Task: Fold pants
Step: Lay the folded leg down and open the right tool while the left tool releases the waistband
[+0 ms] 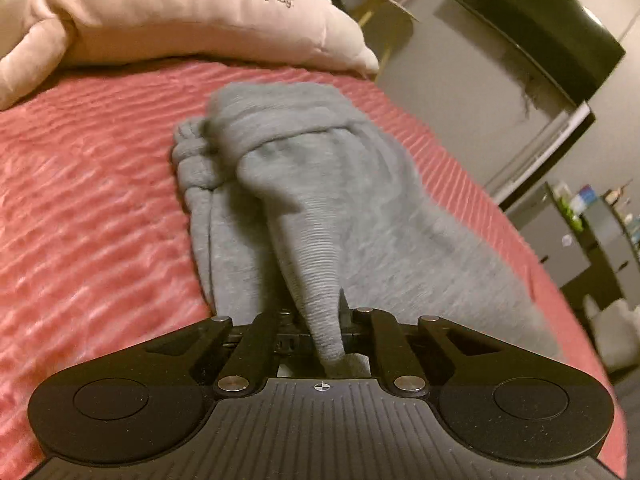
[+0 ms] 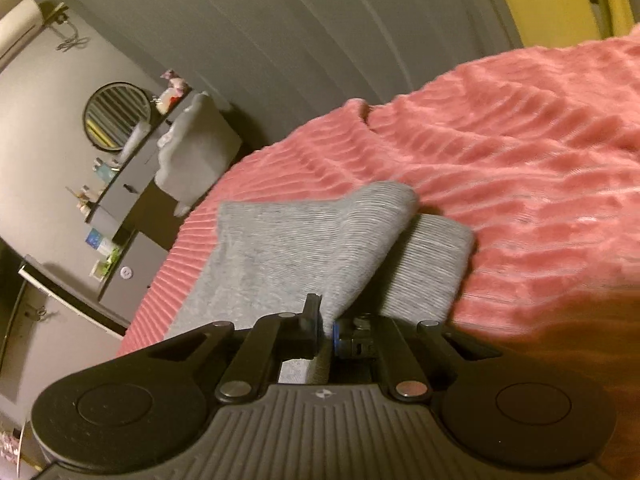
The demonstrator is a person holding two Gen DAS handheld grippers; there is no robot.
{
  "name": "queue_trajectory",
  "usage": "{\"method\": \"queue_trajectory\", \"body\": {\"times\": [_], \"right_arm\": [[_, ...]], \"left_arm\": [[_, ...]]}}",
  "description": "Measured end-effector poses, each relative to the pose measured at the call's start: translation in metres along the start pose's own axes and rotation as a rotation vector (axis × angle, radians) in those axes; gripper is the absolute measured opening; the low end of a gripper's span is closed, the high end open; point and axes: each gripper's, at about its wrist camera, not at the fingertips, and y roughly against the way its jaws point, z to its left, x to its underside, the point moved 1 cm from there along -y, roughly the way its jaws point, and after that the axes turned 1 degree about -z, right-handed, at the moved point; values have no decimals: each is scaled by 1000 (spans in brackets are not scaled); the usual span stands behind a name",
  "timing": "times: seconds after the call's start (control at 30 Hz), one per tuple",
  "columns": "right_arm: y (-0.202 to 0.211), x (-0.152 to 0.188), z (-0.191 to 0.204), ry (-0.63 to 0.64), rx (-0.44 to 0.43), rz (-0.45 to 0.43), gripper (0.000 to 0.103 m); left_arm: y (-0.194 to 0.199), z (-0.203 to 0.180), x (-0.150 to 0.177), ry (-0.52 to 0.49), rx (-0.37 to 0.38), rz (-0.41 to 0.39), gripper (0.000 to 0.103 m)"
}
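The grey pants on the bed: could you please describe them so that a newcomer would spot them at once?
Start from the bed's pink ribbed blanket, below the cream pillow printed "Happy everyday!". On it lie the grey pants, partly folded, the only grey garment there. Their ribbed cuffs set them apart: one is pinched in the left hand-held gripper, another in the right hand-held gripper.

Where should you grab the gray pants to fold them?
By the ribbed cuffs, coming in low from the leg ends. The pants lie flat on the blanket, and each cuff's edge lifts easily. The left gripper and right gripper each pinch one.
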Motion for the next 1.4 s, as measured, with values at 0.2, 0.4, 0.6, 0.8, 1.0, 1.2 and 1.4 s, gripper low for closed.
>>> {"method": "queue_trajectory", "body": {"times": [0.2,0.4,0.6,0.8,1.0,1.2,1.4], "right_arm": [[6,2,8,71,36,-15,6],[-2,3,1,9,-31,56,13],[-4,3,-2,-37,-74,87,13],[-5,1,-9,-57,-81,92,7],[-12,-7,-18,-157,-101,120,9],[29,-26,-1,9,-98,-6,5],[36,-31,-13,84,24,-14,5]], "left_arm": [[2,10,-7,74,71,8,16],[4,32,-11,234,147,18,46],[-6,12,-17,115,131,74,39],[-8,9,-19,60,92,83,14],[-2,11,-25,71,110,86,10],[28,3,-42,32,195,-3,10],[26,14,-26,-15,140,50,10]]}}
